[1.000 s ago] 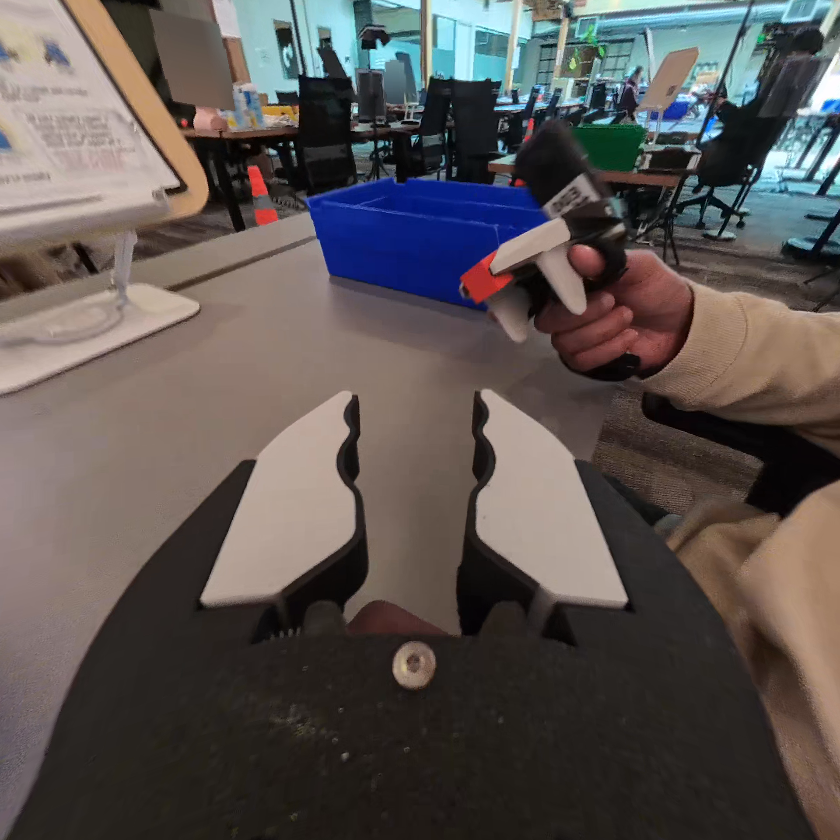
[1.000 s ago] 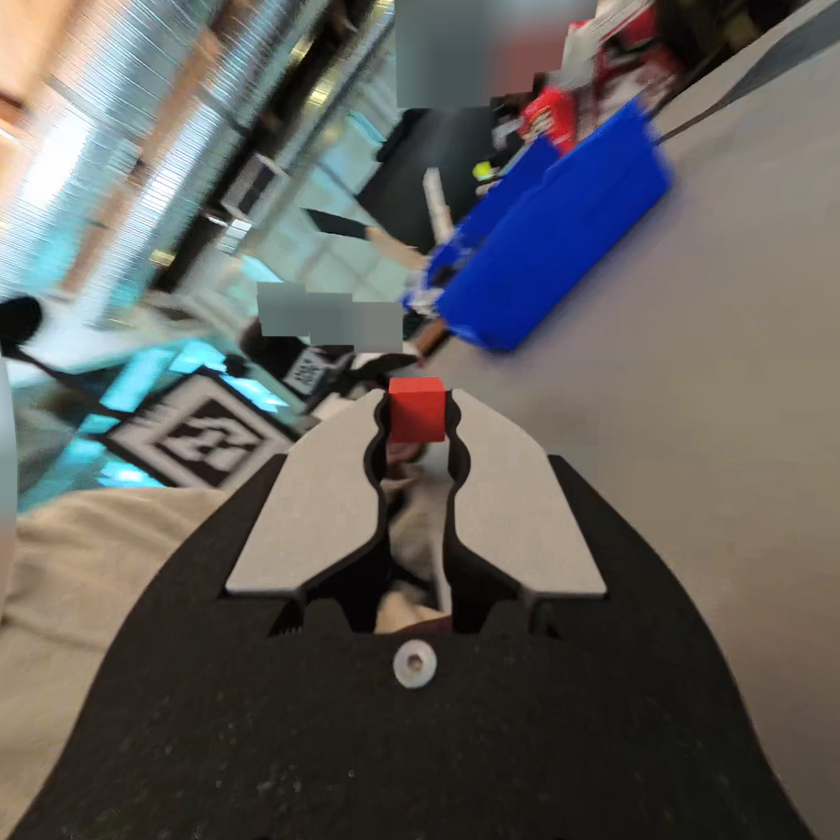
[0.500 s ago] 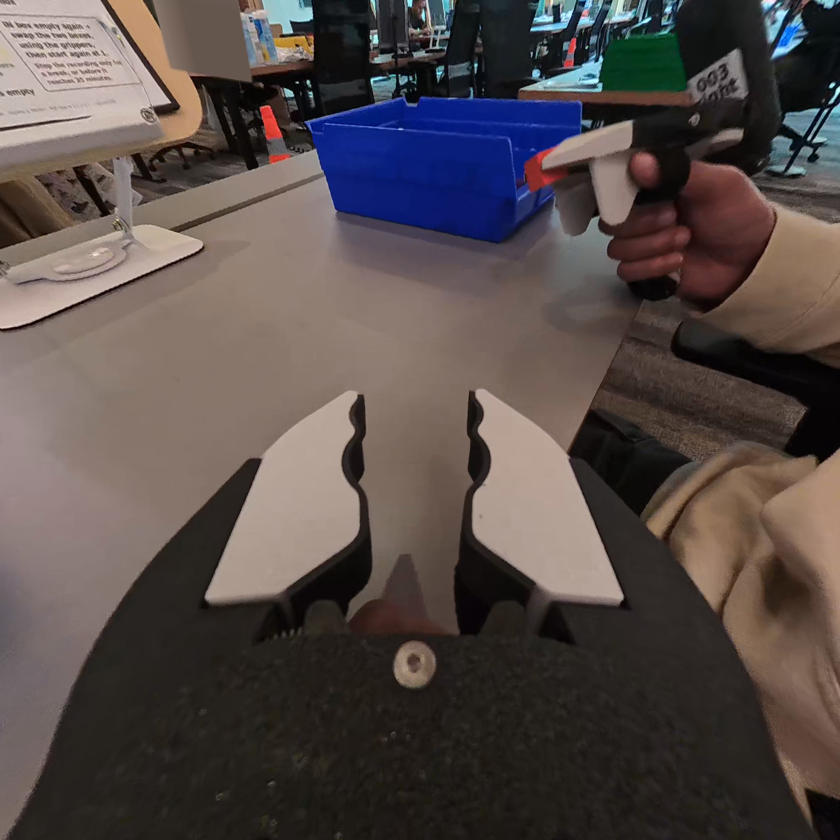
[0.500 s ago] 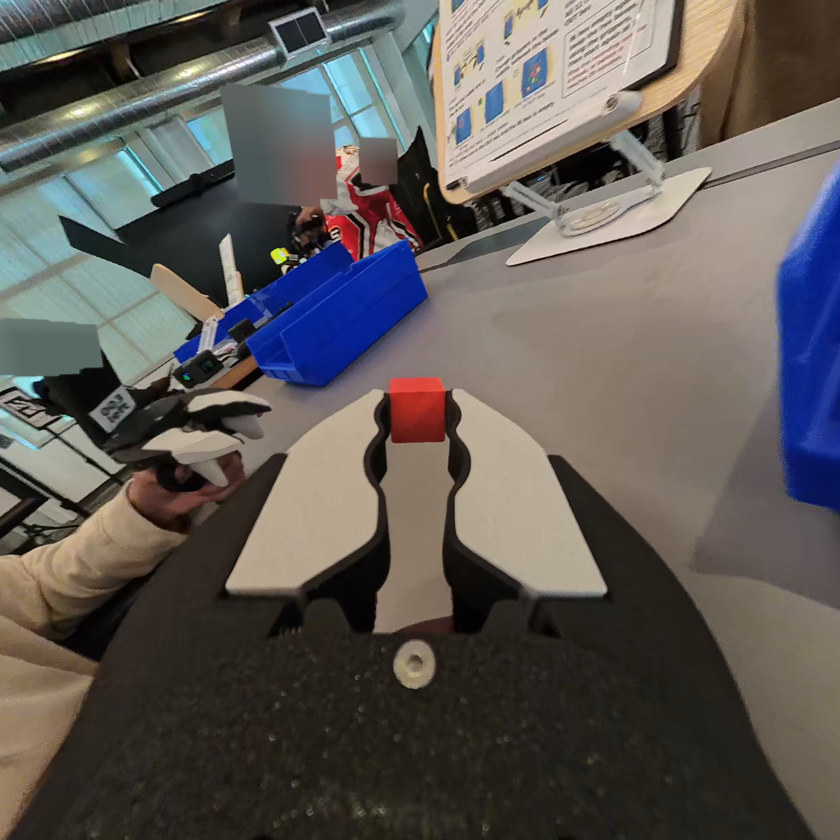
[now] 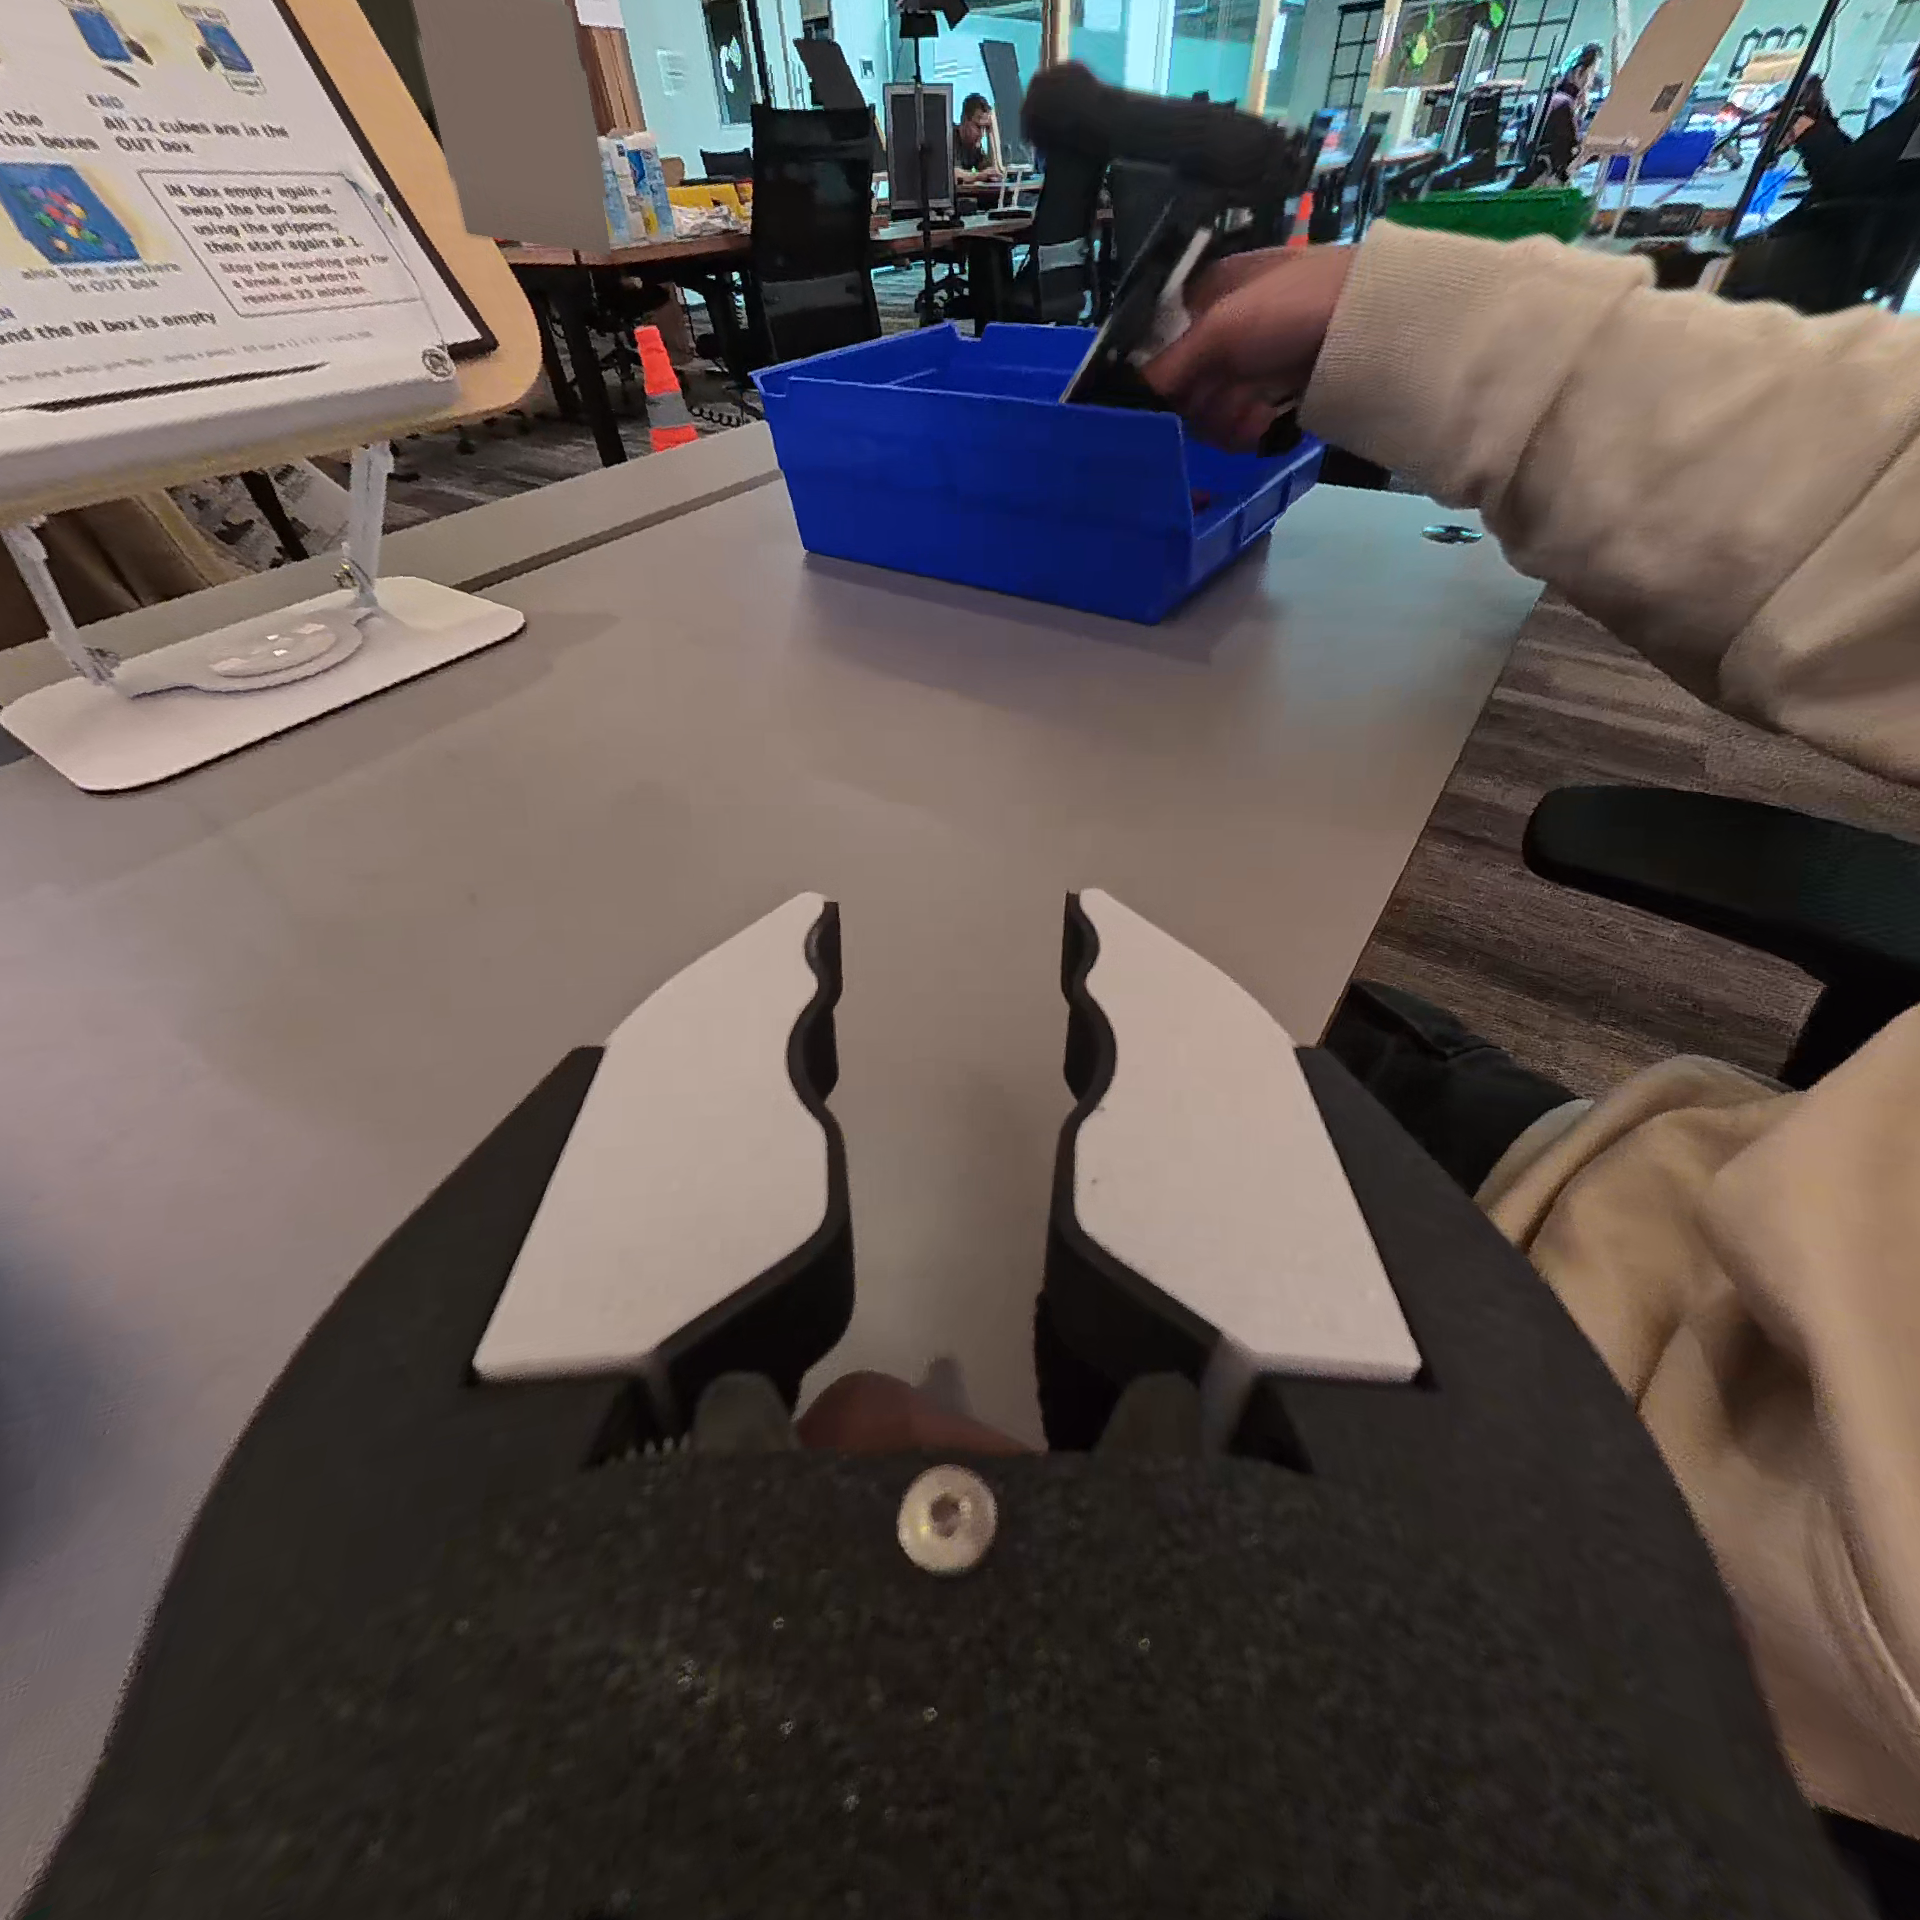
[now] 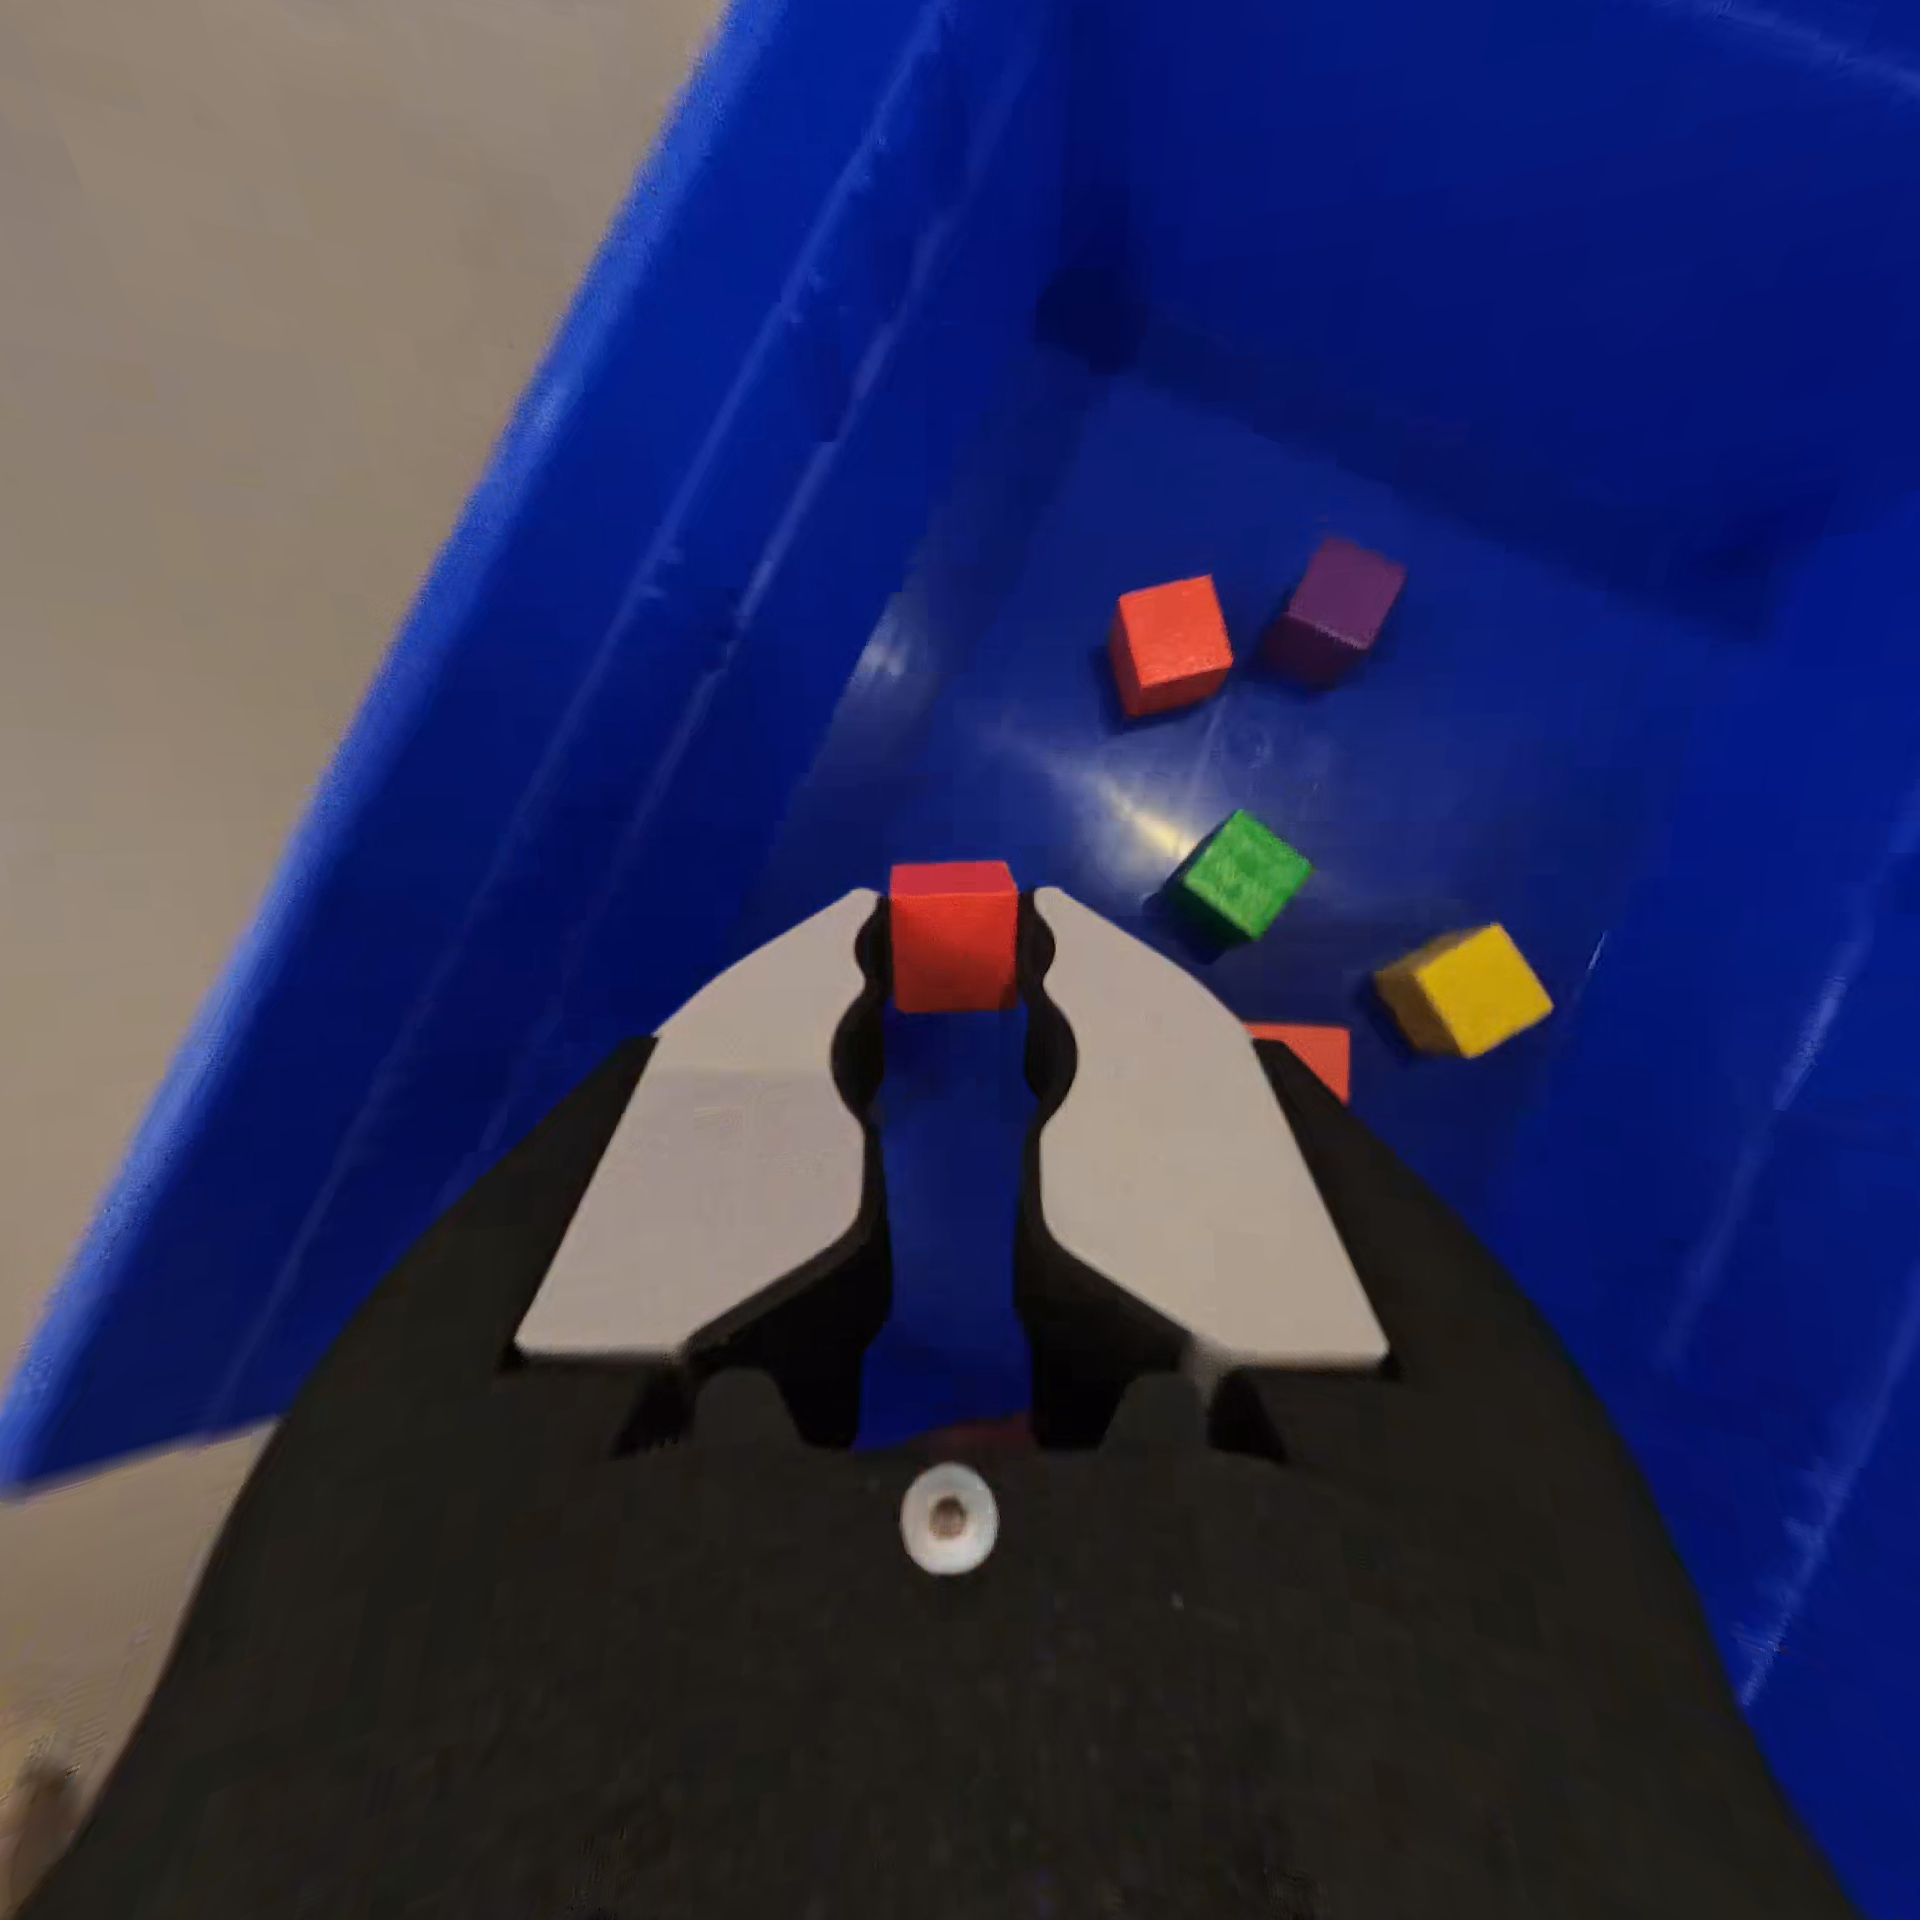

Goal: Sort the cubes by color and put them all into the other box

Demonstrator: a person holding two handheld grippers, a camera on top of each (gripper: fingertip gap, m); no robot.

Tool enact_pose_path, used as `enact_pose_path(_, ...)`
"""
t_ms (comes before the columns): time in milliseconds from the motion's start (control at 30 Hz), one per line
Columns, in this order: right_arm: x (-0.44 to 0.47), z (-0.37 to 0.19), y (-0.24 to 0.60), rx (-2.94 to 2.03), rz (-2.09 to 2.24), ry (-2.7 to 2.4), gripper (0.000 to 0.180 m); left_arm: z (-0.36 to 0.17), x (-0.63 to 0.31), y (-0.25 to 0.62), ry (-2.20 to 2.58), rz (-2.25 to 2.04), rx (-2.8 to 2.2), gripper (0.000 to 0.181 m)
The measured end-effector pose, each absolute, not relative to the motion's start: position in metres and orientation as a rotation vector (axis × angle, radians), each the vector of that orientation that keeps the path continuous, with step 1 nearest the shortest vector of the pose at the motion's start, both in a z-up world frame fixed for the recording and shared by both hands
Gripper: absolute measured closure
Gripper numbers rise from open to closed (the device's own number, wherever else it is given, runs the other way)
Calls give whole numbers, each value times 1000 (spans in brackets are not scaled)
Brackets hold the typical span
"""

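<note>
My right gripper (image 6: pixel 953 914) is shut on a red cube (image 6: pixel 953 935) and points down into a blue box (image 6: pixel 727 623). On the box floor lie a red cube (image 6: pixel 1172 644), a purple cube (image 6: pixel 1335 611), a green cube (image 6: pixel 1242 878), a yellow cube (image 6: pixel 1467 989) and another red cube (image 6: pixel 1304 1055) partly hidden by my right finger. My left gripper (image 5: pixel 948 925) is open and empty, low over the grey table (image 5: pixel 623 831). In the left wrist view the right gripper's body (image 5: pixel 1143 281) reaches into the blue box (image 5: pixel 987 488); its tips are hidden inside.
A white stand with an instruction sheet (image 5: pixel 208 312) sits at the table's far left. The table's right edge (image 5: pixel 1455 748) drops to carpet, with a black chair (image 5: pixel 1745 883) beside it. A person's cream sleeve (image 5: pixel 1610 436) spans the right side. There is about 45 cm between the tips of the two grippers.
The right gripper has swung with the red cube from beside the box to over and down into it. The left gripper has stayed open in about the same place.
</note>
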State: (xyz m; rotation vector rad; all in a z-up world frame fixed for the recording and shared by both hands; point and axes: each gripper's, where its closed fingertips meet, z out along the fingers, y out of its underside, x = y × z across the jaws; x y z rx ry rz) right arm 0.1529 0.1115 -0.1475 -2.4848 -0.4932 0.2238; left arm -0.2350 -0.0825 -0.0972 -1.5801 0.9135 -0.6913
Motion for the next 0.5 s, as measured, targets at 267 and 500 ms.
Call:
enact_pose_path(267, 156, -166, 133, -2617, 123, -402, 132, -100, -238, -86, 921, -672, -1588, 140)
enact_pose_path(500, 98, 5, 39, -1660, 420, -193, 148, -102, -250, -75, 866, -635, -1643, 141)
